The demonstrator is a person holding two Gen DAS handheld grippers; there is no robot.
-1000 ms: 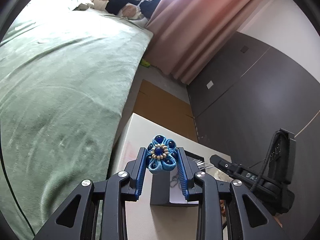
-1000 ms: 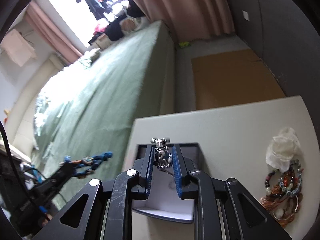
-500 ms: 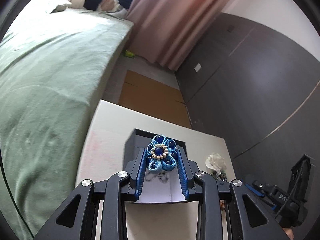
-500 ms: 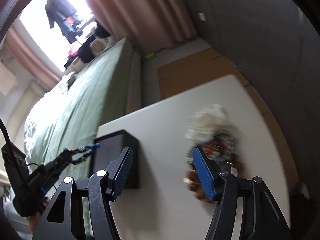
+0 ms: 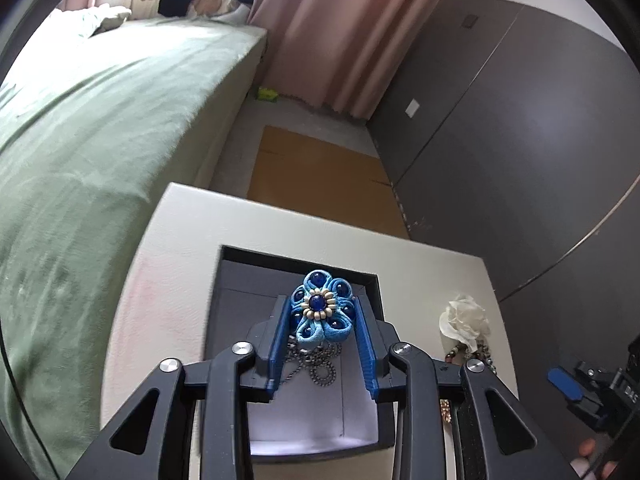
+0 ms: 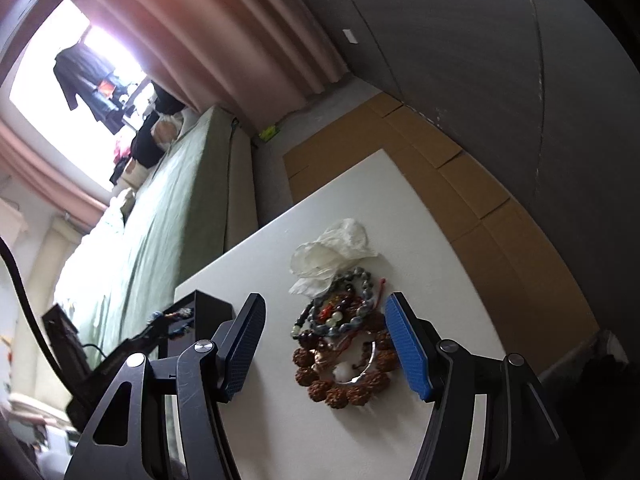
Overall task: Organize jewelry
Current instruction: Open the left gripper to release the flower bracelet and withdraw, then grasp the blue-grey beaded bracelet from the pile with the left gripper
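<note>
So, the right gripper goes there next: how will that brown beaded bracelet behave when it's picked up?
The brown beaded bracelet probably sags rather than staying round, being strung knobbly beads. It lies tangled with the other bracelets, so it may drag them along. Its rough beads should grip well.

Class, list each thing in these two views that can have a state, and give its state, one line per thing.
Left gripper: shut on the blue flower ornament, above the box.
Right gripper: open, empty, above the bracelet pile.
Black box: open, chain necklace lying inside.
Bracelet pile: heaped on the white table.
</note>
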